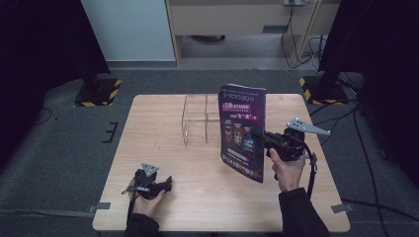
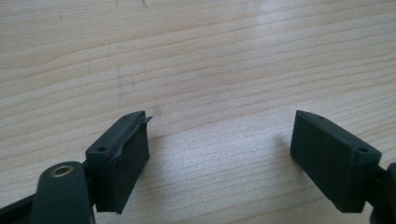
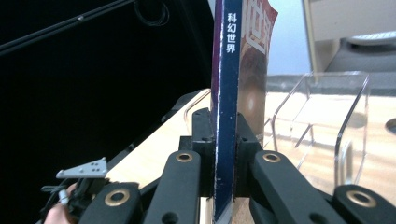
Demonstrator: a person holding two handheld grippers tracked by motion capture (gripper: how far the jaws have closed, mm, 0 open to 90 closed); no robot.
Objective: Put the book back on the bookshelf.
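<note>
Only right gripper view reads magazine [image 3: 225, 107] spine's white characters.

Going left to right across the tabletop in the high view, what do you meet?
Left claw → clear plastic rack → magazine → right claw, shut on the magazine's edge.

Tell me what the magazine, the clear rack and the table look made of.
Magazine: glossy printed paper, judging by the sheen on its purple cover and its thin flat spine. Clear rack: transparent plastic, probably acrylic; the table shows through it and its bent edges catch light. Table: pale wood or wood-look laminate, with visible grain lines and a soft glare.
</note>
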